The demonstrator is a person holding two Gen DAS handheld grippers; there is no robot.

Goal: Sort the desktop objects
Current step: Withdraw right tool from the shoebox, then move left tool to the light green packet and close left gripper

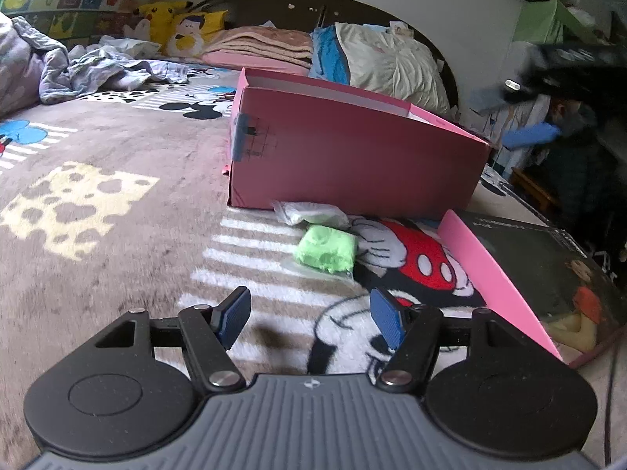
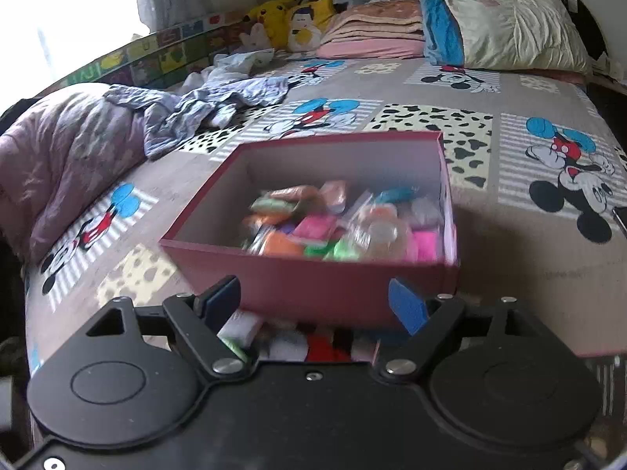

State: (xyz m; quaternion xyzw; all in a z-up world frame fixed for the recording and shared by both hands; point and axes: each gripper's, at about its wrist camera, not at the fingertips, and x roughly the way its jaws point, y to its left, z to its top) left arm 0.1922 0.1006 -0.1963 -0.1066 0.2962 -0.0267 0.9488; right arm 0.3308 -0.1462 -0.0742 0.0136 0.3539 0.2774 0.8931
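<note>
A pink cardboard box (image 1: 352,149) stands on the bed; the right wrist view looks down into the box (image 2: 298,274), which holds several bagged clay blocks (image 2: 341,223) in many colours. In the left wrist view a green clay block (image 1: 327,248) and a white bagged block (image 1: 309,211) lie on the blanket in front of the box. My left gripper (image 1: 309,317) is open and empty, low over the blanket just short of the green block. My right gripper (image 2: 313,305) is open and empty, above the box's near wall; a white packet (image 2: 241,327) shows below it.
The box lid (image 1: 529,270), pink-edged with a dark photo cover, lies to the right of the green block. Pillows (image 2: 509,19), folded blankets (image 2: 372,31), plush toys (image 2: 282,11) and crumpled clothes (image 2: 203,105) lie at the far side of the bed. Cluttered furniture (image 1: 564,117) stands right.
</note>
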